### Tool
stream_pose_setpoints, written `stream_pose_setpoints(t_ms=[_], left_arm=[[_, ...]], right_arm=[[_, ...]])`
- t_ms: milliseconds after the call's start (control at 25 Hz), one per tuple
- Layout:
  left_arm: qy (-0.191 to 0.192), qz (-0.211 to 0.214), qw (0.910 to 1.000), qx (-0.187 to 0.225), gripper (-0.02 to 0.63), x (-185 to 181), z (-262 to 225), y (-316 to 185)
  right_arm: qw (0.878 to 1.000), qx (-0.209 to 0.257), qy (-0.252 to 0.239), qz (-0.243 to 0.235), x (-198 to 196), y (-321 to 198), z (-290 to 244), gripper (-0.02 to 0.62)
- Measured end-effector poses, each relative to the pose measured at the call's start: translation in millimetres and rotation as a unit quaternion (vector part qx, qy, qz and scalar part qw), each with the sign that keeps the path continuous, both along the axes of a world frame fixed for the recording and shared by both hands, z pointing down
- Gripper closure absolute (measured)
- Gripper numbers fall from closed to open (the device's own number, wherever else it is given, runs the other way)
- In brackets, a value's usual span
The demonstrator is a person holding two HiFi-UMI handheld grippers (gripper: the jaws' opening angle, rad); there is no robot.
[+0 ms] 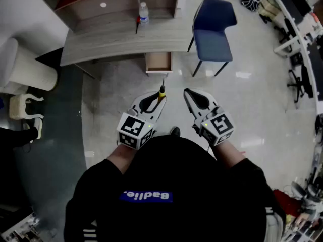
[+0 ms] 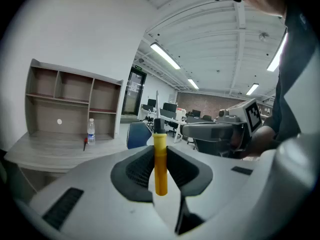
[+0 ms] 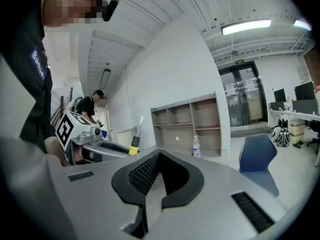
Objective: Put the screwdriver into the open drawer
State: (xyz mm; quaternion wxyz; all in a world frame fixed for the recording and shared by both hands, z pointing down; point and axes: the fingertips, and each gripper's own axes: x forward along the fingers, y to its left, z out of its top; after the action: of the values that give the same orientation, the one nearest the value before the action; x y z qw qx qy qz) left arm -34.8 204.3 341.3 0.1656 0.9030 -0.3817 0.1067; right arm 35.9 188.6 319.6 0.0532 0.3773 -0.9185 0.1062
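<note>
"Two grippers in the head view: the left gripper (image 1: 160, 98) clamps the screwdriver (image 1: 162, 91), well short of the open drawer (image 1: 158, 62), seen only there."

"Left gripper view adds detail: yellow handle, black collar, shaft upright between pressed pads."

"Right gripper view: the right gripper (image 3: 159, 155) is closed, empty."

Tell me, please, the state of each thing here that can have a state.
screwdriver, held by its yellow handle
left gripper, shut on the screwdriver
right gripper, jaws together, nothing between them
drawer, pulled open under the desk
water bottle, upright on the desk
chair, standing, seat free
</note>
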Motion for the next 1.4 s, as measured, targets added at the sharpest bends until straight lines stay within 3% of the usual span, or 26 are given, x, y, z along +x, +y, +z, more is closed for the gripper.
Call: stream_pose_setpoints(t_ms=[720, 1400], left_arm=[[0.0, 0.0, 1.0, -0.003, 0.529, 5.3, 4.9, -5.0], [-0.007, -0.053, 0.9986, 0.001, 0.529, 40.3, 21.0, -41.4]], right_arm=[[1.0, -0.007, -0.012, 0.004, 5.5, -5.4, 3.6, 0.566], [1.0, -0.017, -0.013, -0.015, 63.6, -38.5, 24.9, 0.566]])
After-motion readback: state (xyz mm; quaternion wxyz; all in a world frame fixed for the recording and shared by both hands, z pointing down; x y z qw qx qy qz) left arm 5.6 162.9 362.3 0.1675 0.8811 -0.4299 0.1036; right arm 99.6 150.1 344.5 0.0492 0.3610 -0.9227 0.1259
